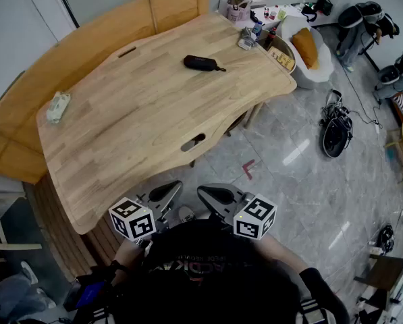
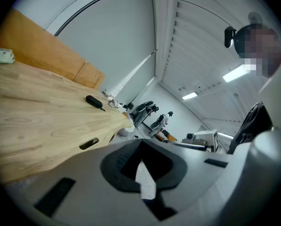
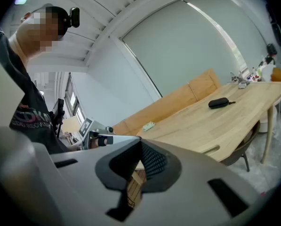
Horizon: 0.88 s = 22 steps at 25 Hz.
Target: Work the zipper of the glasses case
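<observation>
The black glasses case (image 1: pixel 201 63) lies flat on the far part of the wooden table (image 1: pixel 140 120), its pull cord pointing right. It is small in the left gripper view (image 2: pixel 94 101) and in the right gripper view (image 3: pixel 219 103). Both grippers hang close to the person's chest, off the table's near edge and far from the case. My left gripper (image 1: pixel 166 193) (image 2: pixel 142 173) is shut with nothing in it. My right gripper (image 1: pixel 215 196) (image 3: pixel 135 173) is likewise shut and empty.
A crumpled pale packet (image 1: pixel 58 106) lies at the table's left end. Small clutter (image 1: pixel 245 19) crowds the far right corner. A wooden bench (image 1: pixel 86 39) runs behind the table. A white seat with an orange cushion (image 1: pixel 306 49) and a cable heap (image 1: pixel 336 127) sit on the floor at right.
</observation>
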Available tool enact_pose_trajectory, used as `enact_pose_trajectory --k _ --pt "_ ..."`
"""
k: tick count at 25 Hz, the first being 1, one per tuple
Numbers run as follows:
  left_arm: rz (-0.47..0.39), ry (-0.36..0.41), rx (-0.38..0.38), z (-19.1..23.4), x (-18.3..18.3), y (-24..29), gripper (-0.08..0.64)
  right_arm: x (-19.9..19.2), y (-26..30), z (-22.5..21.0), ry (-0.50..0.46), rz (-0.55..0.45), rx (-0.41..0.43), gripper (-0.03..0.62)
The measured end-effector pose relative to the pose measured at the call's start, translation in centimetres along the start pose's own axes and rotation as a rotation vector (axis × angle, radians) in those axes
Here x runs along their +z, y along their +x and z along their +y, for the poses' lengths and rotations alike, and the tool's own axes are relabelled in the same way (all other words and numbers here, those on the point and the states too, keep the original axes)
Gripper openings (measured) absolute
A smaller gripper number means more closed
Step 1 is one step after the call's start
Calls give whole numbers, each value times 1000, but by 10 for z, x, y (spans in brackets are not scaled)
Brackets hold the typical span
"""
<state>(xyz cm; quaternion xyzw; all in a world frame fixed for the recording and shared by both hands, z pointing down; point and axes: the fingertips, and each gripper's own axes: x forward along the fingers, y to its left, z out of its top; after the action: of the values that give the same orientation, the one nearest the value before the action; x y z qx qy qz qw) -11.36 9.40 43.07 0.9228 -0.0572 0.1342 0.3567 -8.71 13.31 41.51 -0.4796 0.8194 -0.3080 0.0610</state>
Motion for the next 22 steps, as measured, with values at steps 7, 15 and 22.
enact_pose_trajectory --k 7,15,22 --pt "-5 -4 3 3 1 -2 11 -1 3 1 0 5 2 15" --pt "-12 -21 3 4 0 -3 11 2 2 -1 26 -11 19 15" --pt "-12 -13 -6 1 2 -1 11 4 -1 -3 21 -15 8 15"
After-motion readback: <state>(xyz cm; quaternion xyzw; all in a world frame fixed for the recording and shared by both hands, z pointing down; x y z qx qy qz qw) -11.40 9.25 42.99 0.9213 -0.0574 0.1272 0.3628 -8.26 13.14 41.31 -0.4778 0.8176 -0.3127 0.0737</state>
